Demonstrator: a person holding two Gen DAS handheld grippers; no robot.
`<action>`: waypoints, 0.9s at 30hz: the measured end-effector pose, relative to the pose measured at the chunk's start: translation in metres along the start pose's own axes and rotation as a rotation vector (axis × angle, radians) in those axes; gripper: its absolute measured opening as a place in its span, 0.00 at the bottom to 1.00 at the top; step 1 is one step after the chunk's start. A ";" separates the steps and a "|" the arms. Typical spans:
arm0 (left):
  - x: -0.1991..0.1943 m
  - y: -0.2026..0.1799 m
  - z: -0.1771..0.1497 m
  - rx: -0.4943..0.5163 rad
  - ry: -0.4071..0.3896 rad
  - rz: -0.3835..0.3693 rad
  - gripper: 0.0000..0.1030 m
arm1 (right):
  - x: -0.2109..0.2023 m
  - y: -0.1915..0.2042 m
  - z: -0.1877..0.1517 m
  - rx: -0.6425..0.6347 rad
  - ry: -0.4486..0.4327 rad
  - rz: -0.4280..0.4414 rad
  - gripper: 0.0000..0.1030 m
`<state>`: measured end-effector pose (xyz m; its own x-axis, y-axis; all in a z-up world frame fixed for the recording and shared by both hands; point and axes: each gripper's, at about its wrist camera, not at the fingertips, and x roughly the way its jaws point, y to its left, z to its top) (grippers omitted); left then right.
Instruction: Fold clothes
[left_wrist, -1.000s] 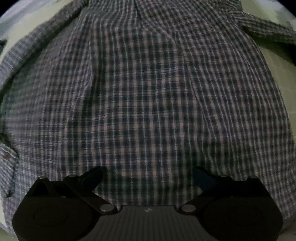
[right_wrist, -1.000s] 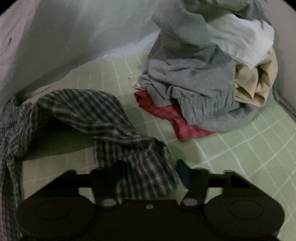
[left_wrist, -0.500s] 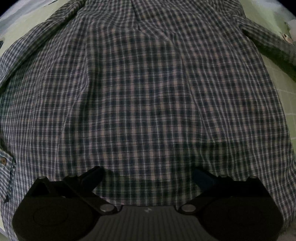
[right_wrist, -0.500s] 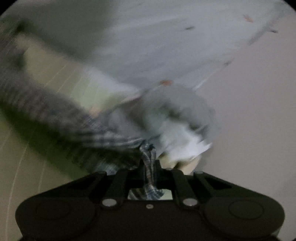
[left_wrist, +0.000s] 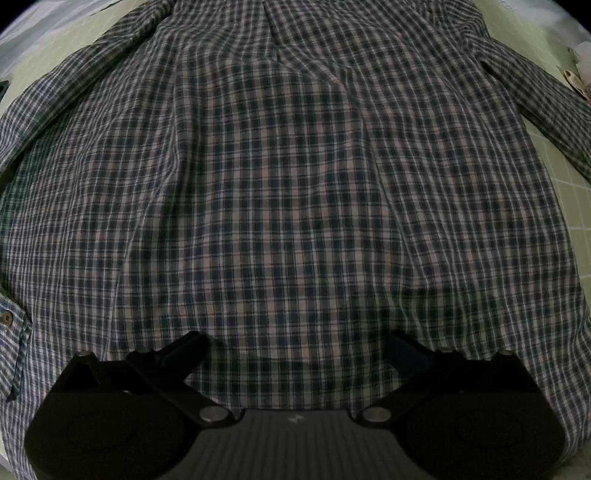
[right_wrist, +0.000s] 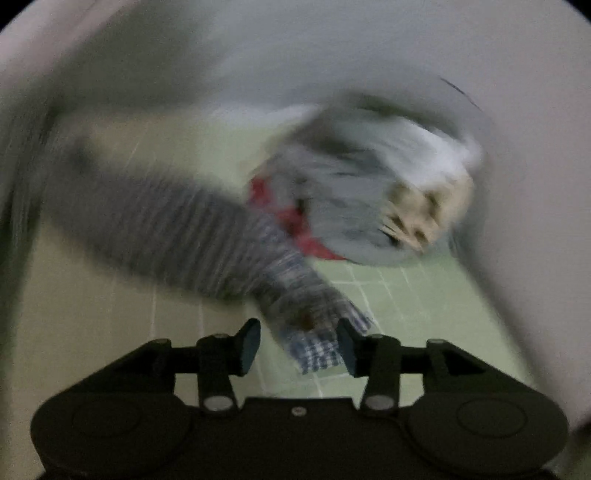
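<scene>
One plaid shirt (left_wrist: 295, 192) lies spread flat, back up, ahead of the left gripper (left_wrist: 295, 343), whose jaws stand wide and empty above the hem, likely to keep the body smoothed. The right gripper (right_wrist: 299, 343) has jaws opening; one sleeve cuff (right_wrist: 314, 350) lies loose between them, stretched outward for folding. One clothes pile (right_wrist: 369, 192) waits beyond on the green checked sheet (right_wrist: 369, 295).
</scene>
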<state>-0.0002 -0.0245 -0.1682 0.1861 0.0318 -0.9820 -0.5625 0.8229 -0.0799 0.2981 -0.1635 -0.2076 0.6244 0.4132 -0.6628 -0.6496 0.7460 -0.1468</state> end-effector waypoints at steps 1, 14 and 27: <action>0.000 0.001 -0.002 0.001 0.000 0.000 1.00 | 0.000 -0.019 0.004 0.191 -0.002 0.030 0.52; -0.001 0.005 0.006 -0.006 0.000 0.003 1.00 | 0.033 -0.082 -0.068 1.585 0.143 0.334 0.71; 0.005 0.011 0.025 -0.011 -0.001 0.002 1.00 | 0.060 -0.093 -0.053 1.465 0.089 0.358 0.22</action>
<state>0.0151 -0.0012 -0.1700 0.1853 0.0341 -0.9821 -0.5716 0.8167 -0.0795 0.3731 -0.2359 -0.2721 0.4692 0.6889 -0.5526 0.2699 0.4839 0.8325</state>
